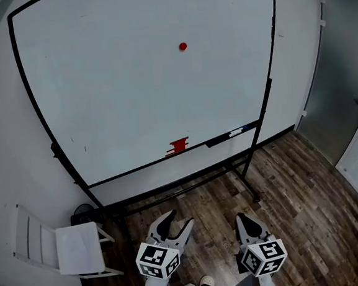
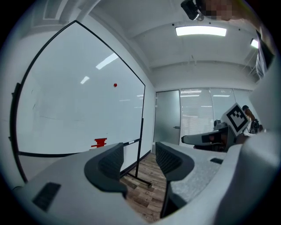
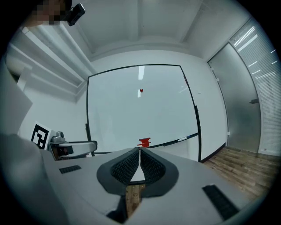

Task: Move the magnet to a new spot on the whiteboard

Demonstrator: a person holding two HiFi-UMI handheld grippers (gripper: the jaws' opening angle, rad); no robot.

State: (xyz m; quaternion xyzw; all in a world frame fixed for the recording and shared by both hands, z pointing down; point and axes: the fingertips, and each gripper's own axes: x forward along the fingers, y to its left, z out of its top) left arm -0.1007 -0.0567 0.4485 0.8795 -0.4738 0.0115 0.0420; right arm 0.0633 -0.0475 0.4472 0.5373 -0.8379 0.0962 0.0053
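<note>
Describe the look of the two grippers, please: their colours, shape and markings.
The left gripper and the right gripper look alike: pale grey bodies, each with two curved black jaws that have ribbed pads. Each carries a white cube printed with black square markers. No cables show.

Lighting is cool and even, and the head view is dimmer, darkening toward its corners. No hard shadows are visible. A ceiling light panel (image 2: pixel 200 30) is overexposed in the left gripper view and casts bright streaks of glare on the whiteboard (image 2: pixel 79 105). Fisheye distortion bows straight lines at all edges. Both gripper views have black circular borders and a soft near foreground.
</note>
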